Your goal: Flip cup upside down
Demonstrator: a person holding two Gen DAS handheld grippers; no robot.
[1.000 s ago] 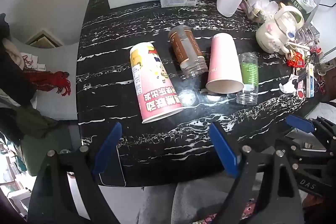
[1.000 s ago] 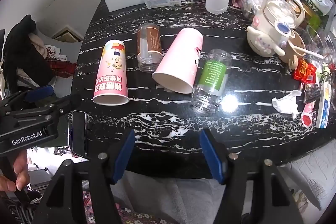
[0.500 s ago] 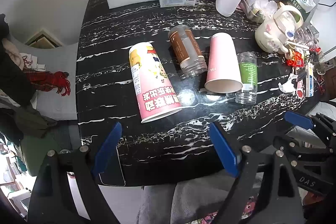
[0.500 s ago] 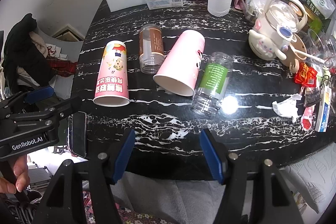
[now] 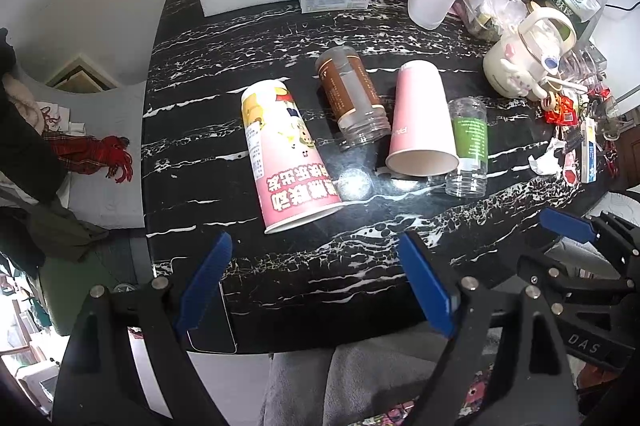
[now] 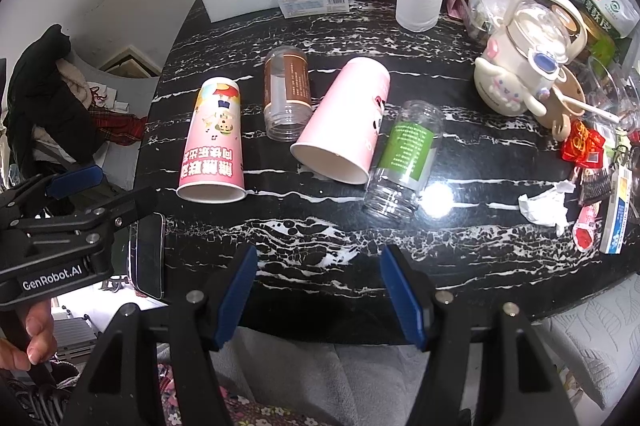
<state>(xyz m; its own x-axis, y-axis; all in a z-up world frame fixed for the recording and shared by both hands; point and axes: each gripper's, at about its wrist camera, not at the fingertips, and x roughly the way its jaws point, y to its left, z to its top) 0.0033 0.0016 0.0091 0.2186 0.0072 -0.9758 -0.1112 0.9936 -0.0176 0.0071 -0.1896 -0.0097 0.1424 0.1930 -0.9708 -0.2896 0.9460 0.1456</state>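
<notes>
Pink cups (image 5: 420, 118) lie sideways; left claw (image 5: 316, 284) and right claw (image 6: 320, 292) gape, empty.

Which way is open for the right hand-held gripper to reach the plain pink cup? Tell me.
Probably yes, straight ahead: the right hand-held gripper is open, and only bare table lies before the pink cup. The green-label jar beside its rim crowds one side.

left gripper (image 6: 60, 258): "GenRobot.AI" | right gripper (image 5: 580, 310): "DAS"
</notes>
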